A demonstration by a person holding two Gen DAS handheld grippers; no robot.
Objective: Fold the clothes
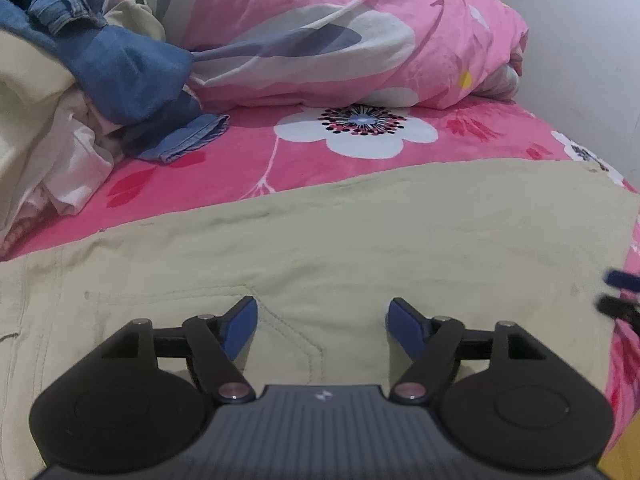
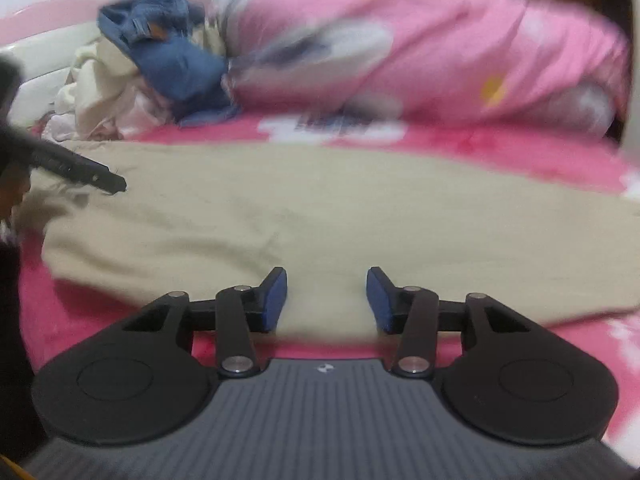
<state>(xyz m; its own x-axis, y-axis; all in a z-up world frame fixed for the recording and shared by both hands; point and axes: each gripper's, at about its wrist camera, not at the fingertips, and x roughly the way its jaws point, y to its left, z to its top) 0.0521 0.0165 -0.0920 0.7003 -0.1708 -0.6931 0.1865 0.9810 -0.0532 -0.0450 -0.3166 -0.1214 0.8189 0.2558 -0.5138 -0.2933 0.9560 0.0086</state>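
Beige trousers [image 1: 320, 248] lie spread flat across the pink flowered bed sheet [image 1: 224, 148]. My left gripper [image 1: 322, 320] is open just above the trousers near a stitched pocket seam, with only flat cloth under its blue pads. The right wrist view is blurred; there the same beige trousers [image 2: 320, 208] fill the middle. My right gripper [image 2: 326, 292] is open over the garment's near edge, nothing pinched between its pads. The left gripper's finger [image 2: 80, 172] pokes in at the left of that view. The right gripper's tips [image 1: 620, 296] show blurred at the right edge of the left wrist view.
A heap of unfolded clothes, blue denim [image 1: 120, 68] on top of cream and white pieces [image 1: 52, 152], sits at the back left. A rolled pink flowered quilt [image 1: 340, 36] lies along the back of the bed. A white wall [image 1: 580, 60] stands at the right.
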